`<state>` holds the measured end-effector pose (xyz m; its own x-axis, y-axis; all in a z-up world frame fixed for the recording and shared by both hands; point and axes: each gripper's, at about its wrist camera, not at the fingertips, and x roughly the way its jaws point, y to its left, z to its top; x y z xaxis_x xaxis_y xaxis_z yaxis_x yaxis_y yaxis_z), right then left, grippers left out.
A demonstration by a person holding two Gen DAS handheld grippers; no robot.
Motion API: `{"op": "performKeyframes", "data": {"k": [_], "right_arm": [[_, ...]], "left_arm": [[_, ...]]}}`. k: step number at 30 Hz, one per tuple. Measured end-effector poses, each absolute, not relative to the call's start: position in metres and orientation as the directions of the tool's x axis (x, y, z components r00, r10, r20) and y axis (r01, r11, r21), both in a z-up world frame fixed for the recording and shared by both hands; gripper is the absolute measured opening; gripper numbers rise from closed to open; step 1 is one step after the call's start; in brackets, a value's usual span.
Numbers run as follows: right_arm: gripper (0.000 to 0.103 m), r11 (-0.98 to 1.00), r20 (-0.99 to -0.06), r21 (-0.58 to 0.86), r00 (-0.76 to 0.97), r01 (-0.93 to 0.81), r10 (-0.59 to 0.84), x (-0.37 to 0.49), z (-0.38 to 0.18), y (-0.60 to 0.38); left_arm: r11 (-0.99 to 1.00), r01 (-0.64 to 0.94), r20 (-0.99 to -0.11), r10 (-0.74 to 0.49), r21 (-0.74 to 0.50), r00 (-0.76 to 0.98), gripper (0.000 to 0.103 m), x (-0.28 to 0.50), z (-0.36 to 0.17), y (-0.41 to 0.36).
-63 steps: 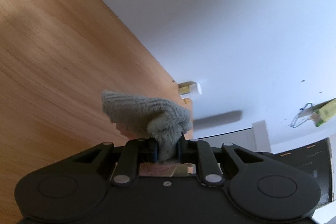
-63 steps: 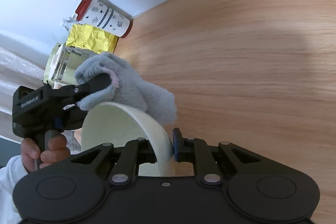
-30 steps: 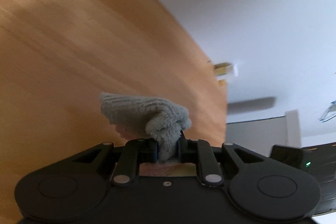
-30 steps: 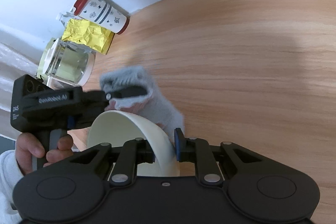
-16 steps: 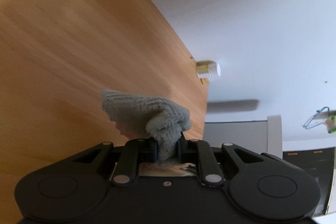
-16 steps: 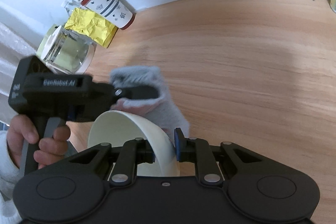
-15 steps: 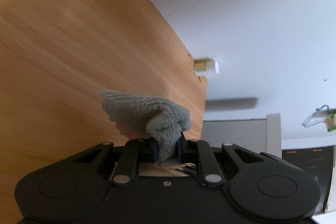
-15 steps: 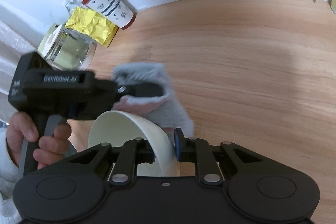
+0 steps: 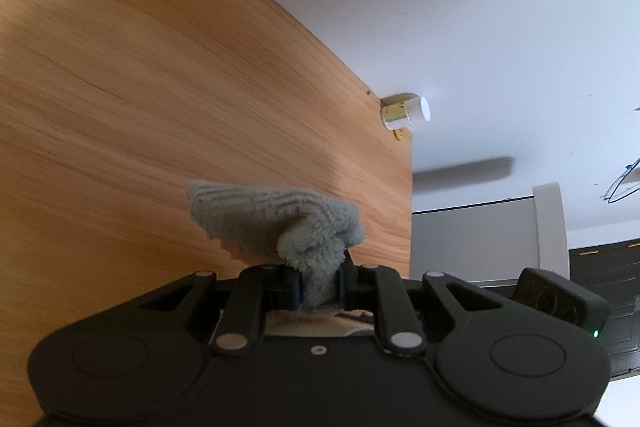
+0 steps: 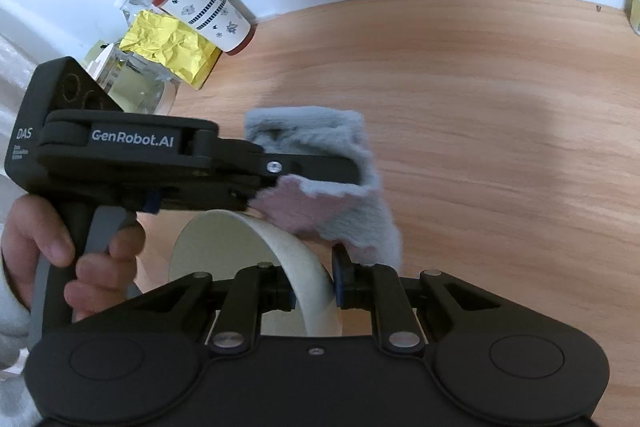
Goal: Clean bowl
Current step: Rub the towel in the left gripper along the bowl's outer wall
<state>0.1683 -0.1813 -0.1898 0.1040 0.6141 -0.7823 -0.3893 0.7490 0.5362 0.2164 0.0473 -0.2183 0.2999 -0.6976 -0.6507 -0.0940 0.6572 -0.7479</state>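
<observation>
While the right gripper [image 10: 314, 289] pinches the rim of one cream bowl [image 10: 256, 251] between its two closed fingers, the bowl stands on edge, its hollow facing to the left of those fingers. One gray cloth [image 10: 344, 195], pink on its underside, drapes over the top of the rim just ahead of the right fingers and touches the bowl there. The left gripper [image 10: 320, 167] reaches in from the left of that view, its fingers clamped on the cloth, with one hand [image 10: 72, 259] wrapped around its handle.

From the left wrist view, the left gripper [image 9: 318, 285] has both fingers closed on the same cloth [image 9: 276, 223], which bunches up and fans out ahead of and to the left of the fingertips. A pale sliver shows below the fingers, too little to identify.

One wooden table [image 10: 480, 147] lies beyond both pairs of fingers. Far ahead and left of the right fingers stand one patterned cup with a red lid [image 10: 204, 11], one crumpled yellow packet [image 10: 170, 47] and one glass jar [image 10: 136, 91], clustered close together by the wall. One small white-capped bottle [image 9: 404, 111] sits at the table's far edge, ahead and right of the left fingers.
</observation>
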Motion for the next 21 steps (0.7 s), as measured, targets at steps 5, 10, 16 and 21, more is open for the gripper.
{"op": "performKeyframes", "data": {"k": [5,10,16,21], "right_arm": [[0.019,0.761,-0.790,0.530,0.107,-0.373,0.603,0.173,-0.191,-0.186],[0.019,0.767,-0.783,0.551,0.114,-0.330,0.611,0.178,-0.192,-0.195],[0.019,0.756,-0.766,0.583,0.108,-0.299,0.633,0.180,-0.196,-0.198],[0.019,0.738,-0.748,0.609,0.098,-0.290,0.656,0.176,-0.196,-0.191]], "left_arm": [[0.675,-0.128,-0.677,-0.670,-0.726,0.303,0.015,0.201,-0.221,0.071],[0.660,-0.187,-0.680,-0.659,-0.727,0.321,0.015,0.182,-0.229,0.087],[0.540,-0.285,-0.610,-0.687,-0.792,0.395,0.015,0.173,-0.235,0.095],[0.465,-0.303,-0.555,-0.700,-0.832,0.450,0.015,0.176,-0.230,0.090]]}}
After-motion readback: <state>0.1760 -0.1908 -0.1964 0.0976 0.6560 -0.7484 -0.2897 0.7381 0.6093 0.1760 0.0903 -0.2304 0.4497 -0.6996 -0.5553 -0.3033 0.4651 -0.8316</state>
